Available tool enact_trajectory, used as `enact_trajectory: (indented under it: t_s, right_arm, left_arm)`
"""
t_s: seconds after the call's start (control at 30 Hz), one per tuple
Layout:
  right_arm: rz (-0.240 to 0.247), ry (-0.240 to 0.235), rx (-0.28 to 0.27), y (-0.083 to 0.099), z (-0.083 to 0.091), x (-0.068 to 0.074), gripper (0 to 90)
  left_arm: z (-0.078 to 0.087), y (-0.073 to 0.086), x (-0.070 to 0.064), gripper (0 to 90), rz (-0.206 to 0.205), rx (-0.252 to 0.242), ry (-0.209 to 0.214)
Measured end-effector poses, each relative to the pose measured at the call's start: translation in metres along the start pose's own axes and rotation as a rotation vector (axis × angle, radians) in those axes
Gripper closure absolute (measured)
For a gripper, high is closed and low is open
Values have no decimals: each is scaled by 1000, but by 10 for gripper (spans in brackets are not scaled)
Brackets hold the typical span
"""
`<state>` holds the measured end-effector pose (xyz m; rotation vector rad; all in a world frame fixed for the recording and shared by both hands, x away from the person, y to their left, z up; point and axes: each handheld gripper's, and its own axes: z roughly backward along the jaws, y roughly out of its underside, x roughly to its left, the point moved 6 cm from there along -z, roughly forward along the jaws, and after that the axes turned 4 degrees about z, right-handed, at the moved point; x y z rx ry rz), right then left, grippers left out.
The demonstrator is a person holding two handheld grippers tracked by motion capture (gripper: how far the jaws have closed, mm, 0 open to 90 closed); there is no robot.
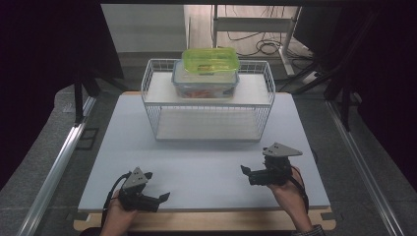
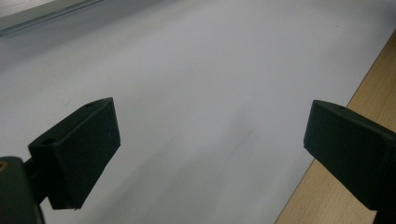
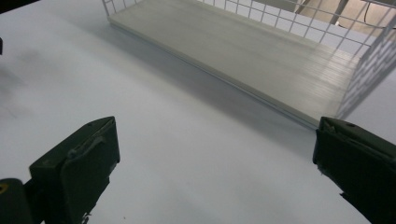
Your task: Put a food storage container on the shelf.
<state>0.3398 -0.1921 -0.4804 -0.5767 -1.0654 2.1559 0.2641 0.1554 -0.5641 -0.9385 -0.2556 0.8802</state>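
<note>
From above, we hold the left gripper (image 1: 164, 197) and right gripper (image 1: 244, 169) low at the near edge of the white table (image 1: 196, 167), both pointing inward; the lidded box (image 1: 206, 73) sits on the rack (image 1: 206, 105) beyond. Each gripper view shows jaws spread, empty.

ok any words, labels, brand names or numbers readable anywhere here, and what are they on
None can be read.
Green-lidded clear plastic container stacked on a larger clear plastic box on the white wire two-tier rack: no label legible; anything printed is too small and blurred.
Grey triangular plates and black jaws of the left gripper and right gripper: no markings.
White table sheet: blank.
</note>
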Motion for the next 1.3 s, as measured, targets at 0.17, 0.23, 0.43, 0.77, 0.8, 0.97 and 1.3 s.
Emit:
enact_trajectory:
  t_s: [0.17,0.23,0.43,0.77,0.8,0.97,1.3]
  right_arm:
    - [-11,13,1,11,5,-5,1]
    - [-17,18,3,17,7,-7,0]
    - [-34,27,17,31,10,-11,0]
    - [-42,39,50,58,7,-15,0]
    - [-41,38,56,60,7,-15,0]
    - [-54,19,77,72,3,-15,0]
    - [-62,16,143,88,-6,-16,0]
  left_arm:
    - [0,0,0,36,1,0,0]
    - [0,0,0,36,1,1,0]
    - [0,0,0,35,3,0,1]
    - [-1,0,0,36,3,3,5]
    - [-1,0,0,36,3,4,6]
    - [-2,1,-1,37,-1,10,12]
    - [-2,0,-2,37,-3,6,26]
